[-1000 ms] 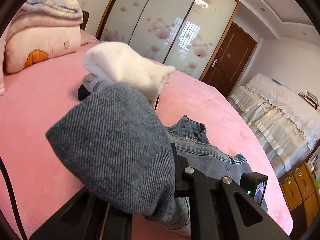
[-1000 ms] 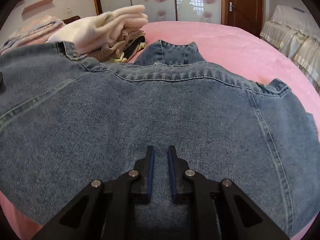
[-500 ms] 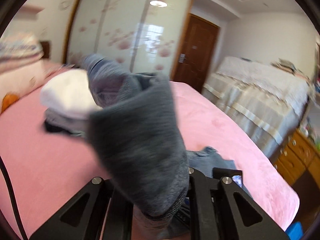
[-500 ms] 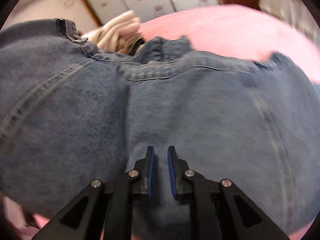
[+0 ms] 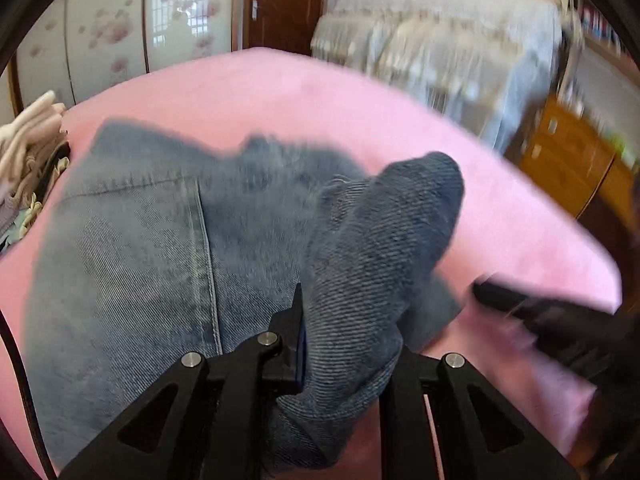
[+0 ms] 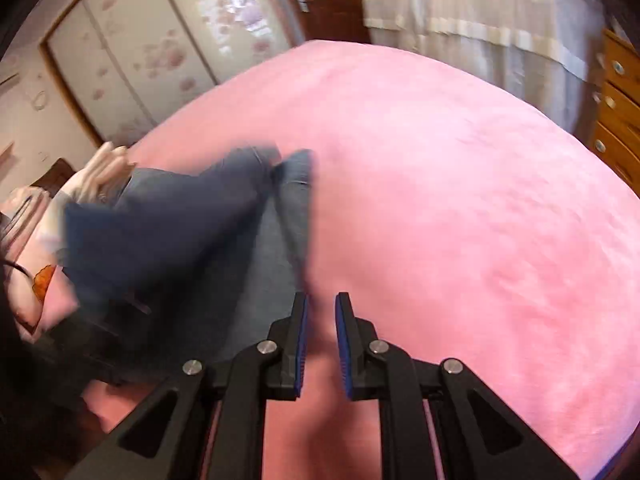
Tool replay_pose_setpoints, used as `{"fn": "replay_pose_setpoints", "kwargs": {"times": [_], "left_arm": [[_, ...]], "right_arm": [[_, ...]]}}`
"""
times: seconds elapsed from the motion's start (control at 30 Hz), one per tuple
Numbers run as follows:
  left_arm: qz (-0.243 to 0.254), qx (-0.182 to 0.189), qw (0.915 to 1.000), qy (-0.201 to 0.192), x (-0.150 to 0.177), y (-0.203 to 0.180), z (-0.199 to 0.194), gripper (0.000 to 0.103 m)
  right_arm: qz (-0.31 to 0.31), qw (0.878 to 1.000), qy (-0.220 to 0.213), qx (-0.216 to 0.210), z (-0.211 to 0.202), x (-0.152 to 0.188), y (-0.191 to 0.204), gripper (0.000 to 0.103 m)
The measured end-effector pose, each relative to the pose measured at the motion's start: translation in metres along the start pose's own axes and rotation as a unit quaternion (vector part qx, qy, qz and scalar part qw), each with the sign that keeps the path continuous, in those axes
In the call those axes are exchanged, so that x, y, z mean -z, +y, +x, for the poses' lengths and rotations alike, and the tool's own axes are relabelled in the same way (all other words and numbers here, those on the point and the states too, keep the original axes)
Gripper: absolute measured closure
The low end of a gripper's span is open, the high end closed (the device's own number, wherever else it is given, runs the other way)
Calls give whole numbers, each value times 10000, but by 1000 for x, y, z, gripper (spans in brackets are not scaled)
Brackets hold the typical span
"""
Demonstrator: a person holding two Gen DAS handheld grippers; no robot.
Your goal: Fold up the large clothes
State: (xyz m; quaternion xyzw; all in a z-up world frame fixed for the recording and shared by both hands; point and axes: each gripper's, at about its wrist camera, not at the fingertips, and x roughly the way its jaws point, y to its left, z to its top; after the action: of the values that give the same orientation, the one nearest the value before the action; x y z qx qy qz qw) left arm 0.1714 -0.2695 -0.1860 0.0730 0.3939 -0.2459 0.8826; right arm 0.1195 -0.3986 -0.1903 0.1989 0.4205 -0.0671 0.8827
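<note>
Pinching denim jacket [image 5: 372, 264] in left hand-held gripper [image 5: 344, 344], right view bare bedspread [image 6: 460, 200]

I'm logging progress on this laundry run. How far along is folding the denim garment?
Mid-fold. Done: a pile of clothes sits at the bed's edge. In hand: the left gripper is clamped on a fold of the denim garment; the right gripper holds nothing. Left: laying it flat, then stacking.

Denim jacket [image 5: 152, 248] on bed [image 6: 460, 200], clothes pile [image 5: 28, 160] at its left, dresser [image 5: 568, 160] right of bed
</note>
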Motion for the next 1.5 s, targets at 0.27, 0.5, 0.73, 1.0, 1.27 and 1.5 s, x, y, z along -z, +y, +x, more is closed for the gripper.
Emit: {"fn": "replay_pose_setpoints", "kwargs": {"times": [0.27,0.5,0.73,1.0,1.27,1.5], "left_arm": [[35,20,9996,289,-16,-5,-21,75],[-223,462,9984,252,-26,-1,-90,21],[-723,-89,9972,-172,-19,53,-159,12],[-2061,-1022,9717,529,25,165,-138,12],[-2096,-648,9733,674,32,172,-102,13],[-1480,-504,9870,372,12,144,-92,49]], "right_arm": [[-10,9999,84,-113,-5,5,-2,89],[-6,9995,4,-319,-24,-15,8,85],[156,9955,95,-925,-47,-29,19,59],[319,9857,825,-1433,-24,-25,40,57],[457,9830,979,-1483,4,-40,49,67],[-993,9921,306,-706,-20,-55,63,89]]}}
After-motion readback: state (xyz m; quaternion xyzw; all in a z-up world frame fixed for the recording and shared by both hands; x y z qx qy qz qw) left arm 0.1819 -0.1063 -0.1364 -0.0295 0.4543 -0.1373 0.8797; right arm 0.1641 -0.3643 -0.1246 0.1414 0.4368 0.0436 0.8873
